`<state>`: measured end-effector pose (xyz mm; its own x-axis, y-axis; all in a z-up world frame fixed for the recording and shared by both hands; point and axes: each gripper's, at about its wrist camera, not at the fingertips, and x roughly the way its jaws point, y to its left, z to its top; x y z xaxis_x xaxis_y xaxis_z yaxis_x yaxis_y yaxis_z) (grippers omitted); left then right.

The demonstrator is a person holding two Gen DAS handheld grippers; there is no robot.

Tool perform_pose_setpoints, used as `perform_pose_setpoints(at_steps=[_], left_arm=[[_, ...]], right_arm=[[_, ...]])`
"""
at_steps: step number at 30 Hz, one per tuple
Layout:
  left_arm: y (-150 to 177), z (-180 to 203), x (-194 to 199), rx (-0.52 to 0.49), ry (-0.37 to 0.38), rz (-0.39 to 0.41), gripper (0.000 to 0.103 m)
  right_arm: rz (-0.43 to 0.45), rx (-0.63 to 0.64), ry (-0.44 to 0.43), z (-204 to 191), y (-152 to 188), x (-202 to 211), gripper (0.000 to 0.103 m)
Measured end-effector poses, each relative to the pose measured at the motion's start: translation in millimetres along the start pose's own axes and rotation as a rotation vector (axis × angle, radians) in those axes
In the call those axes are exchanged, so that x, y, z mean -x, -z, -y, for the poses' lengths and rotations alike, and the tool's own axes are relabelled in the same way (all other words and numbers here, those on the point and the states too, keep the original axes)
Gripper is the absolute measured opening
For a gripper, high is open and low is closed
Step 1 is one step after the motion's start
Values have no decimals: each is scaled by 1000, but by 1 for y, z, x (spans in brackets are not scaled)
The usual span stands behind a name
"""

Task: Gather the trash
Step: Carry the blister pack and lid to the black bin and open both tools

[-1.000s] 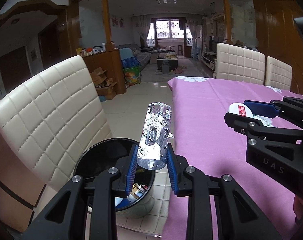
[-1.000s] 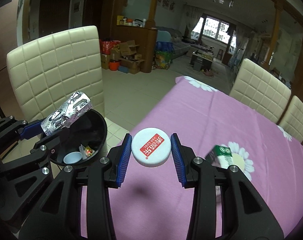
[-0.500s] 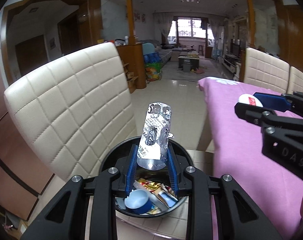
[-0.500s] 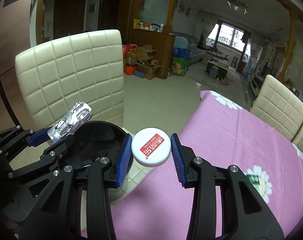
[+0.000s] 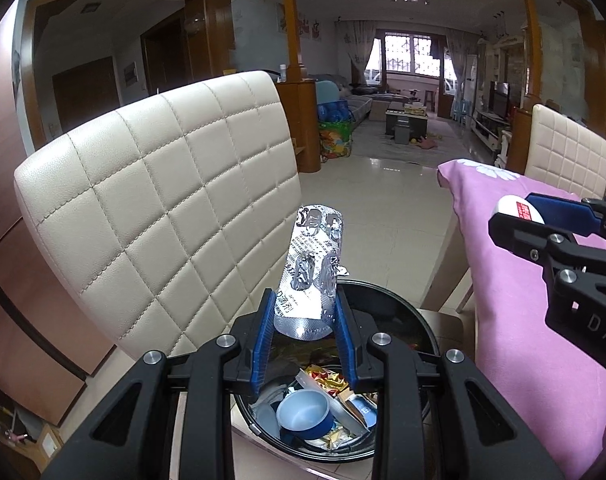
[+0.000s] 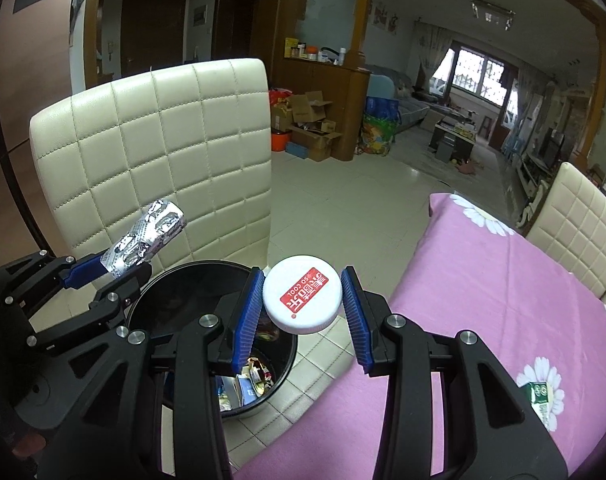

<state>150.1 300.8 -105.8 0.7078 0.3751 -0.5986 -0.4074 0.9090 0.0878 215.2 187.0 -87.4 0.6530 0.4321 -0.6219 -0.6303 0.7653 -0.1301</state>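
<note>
The round black trash bin (image 5: 415, 320) gapes open-topped, half filled with wrappers. A cream quilted leather chair back (image 5: 163, 200) rises close behind it, and the pink tablecloth's edge (image 6: 443, 280) flanks its right.

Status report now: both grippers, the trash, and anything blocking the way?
Left gripper shut on foil blister pack, over black bin. Right gripper shut on white cap, at bin edge. Nothing seen in the way.

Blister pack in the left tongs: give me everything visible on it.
The blister pack is a long, narrow strip of crinkled silver foil with rounded ends and dark print on its backing. Several pockets look burst open, so it appears used up. The left tongs are shut on its lower end, blue pads pressing both long edges; the rest sticks up and forward, free. It hangs above the open black bin, near the cream chair back.
</note>
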Motion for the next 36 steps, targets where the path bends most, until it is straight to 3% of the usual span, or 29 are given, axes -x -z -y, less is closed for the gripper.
perform_pose_setpoints(at_steps=[11, 12, 13, 15, 36], left_arm=[[8, 0, -17, -2, 10, -29, 33], [8, -1, -18, 2, 11, -31, 42], [8, -2, -20, 10, 11, -32, 65], [9, -8, -17, 49, -18, -9, 89], [17, -47, -6, 115, -92, -2, 90]], right_arm=[[-28, -13, 13, 0, 3, -23, 41], [-30, -15, 15, 1, 3, -24, 41], [-31, -17, 16, 1, 4, -26, 41], [-37, -23, 15, 2, 4, -29, 41], [-33, 25, -49, -40, -6, -33, 41]])
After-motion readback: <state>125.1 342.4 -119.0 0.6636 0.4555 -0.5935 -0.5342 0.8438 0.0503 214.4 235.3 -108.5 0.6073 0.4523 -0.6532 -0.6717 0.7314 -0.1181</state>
